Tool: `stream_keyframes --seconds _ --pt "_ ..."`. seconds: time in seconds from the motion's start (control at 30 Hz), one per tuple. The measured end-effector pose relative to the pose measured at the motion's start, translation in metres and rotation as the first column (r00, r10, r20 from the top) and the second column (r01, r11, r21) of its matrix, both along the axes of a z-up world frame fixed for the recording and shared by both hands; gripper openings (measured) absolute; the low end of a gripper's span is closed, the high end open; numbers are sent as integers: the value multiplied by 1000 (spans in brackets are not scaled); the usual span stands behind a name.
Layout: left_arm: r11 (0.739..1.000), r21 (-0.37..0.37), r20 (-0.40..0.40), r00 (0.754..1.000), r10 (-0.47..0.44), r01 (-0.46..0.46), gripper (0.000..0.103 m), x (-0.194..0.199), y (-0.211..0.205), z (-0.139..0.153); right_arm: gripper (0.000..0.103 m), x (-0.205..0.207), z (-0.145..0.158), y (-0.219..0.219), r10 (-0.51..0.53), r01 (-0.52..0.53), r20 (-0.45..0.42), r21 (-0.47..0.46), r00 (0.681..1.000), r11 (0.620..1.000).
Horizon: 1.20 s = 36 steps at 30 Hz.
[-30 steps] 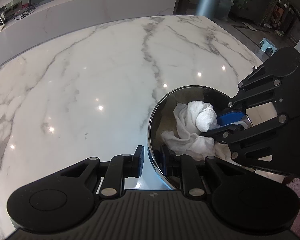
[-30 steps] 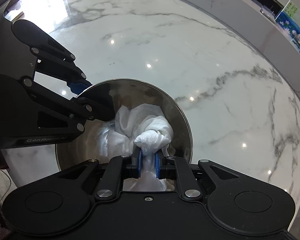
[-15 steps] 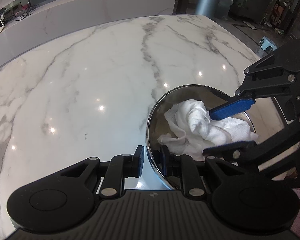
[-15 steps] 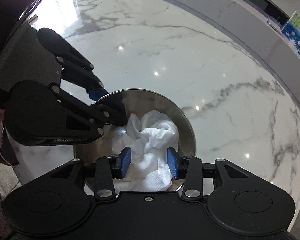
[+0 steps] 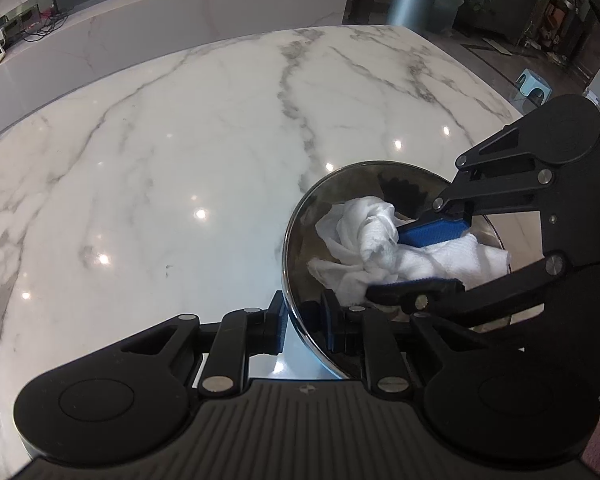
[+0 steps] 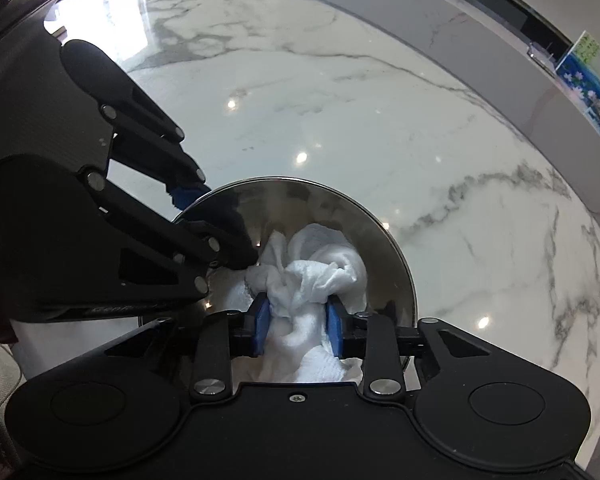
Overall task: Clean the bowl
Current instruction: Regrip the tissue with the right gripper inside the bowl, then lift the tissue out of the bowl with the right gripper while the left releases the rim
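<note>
A steel bowl [image 5: 300,240] stands on the white marble table [image 5: 180,152] with a crumpled white cloth [image 5: 380,240] inside it.

The left hand-held gripper [image 5: 304,322] has its blue-padded fingers pressed onto the near rim of the bowl, one finger outside the wall and one inside, pinching the rim between them. In the right wrist view the same gripper [image 6: 214,232] reaches in from the left, its upper blue pad outside the rim and its lower finger inside, touching the edge of the cloth.

The right hand-held gripper [image 6: 299,328] sits over the bowl [image 6: 380,232] with its jaws spread. The cloth [image 6: 320,272] bunches up between the two blue pads and brushes both, but they are not squeezed together on it. From the left wrist view that gripper [image 5: 412,262] comes in from the right, one blue finger above the cloth and one dark finger below.

Raised lettering runs along the left gripper's side in the right wrist view; it is too dim to read fully.
</note>
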<state>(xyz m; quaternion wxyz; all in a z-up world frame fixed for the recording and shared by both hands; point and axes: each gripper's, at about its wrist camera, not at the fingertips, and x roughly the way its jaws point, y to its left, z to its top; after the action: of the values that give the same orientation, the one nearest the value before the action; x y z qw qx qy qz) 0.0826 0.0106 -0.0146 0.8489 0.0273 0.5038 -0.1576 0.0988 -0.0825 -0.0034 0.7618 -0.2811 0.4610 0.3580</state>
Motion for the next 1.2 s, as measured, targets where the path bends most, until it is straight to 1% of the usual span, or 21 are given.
stream_keyframes --seconds 0.2,0.37,0.63,0.73,0.77,0.83,0.87,0.9,1.0,1.13,1.2 --pt "1000 -5 1 1000 13 -13 17 1 2 0 17 8 2 -7 -75 75 0 30 997 997" --pt "1000 -2 0 1000 20 -20 18 2 4 0 17 6 10 -14 -96 95 37 35 995 995" --pt "1000 14 8 1000 27 -27 18 4 2 1 17 -2 33 -25 -115 107 89 91 989 990" --pt "999 17 18 999 37 -37 19 5 1 2 17 -3 47 -34 -148 131 131 132 980 983" --pt "999 3 21 999 43 -43 19 6 2 3 17 -4 51 -37 -158 139 143 139 977 981" --pt "999 -15 16 999 48 -48 21 7 3 3 17 -4 58 -44 -183 158 166 153 969 976" --pt "998 -24 14 999 50 -50 24 8 4 3 17 -3 61 -48 -195 168 174 158 965 973" --pt "998 -24 21 998 58 -58 27 8 4 3 17 -3 65 -55 -217 187 184 167 959 968" --pt "997 -18 30 997 76 -75 30 10 4 4 17 -3 69 -72 -262 229 193 177 946 957" --pt "997 -7 37 997 75 -75 32 11 2 4 17 -4 65 -93 -297 268 187 167 936 949" --pt "997 3 32 997 71 -71 32 11 0 3 17 -9 57 -98 -286 260 169 161 943 952"
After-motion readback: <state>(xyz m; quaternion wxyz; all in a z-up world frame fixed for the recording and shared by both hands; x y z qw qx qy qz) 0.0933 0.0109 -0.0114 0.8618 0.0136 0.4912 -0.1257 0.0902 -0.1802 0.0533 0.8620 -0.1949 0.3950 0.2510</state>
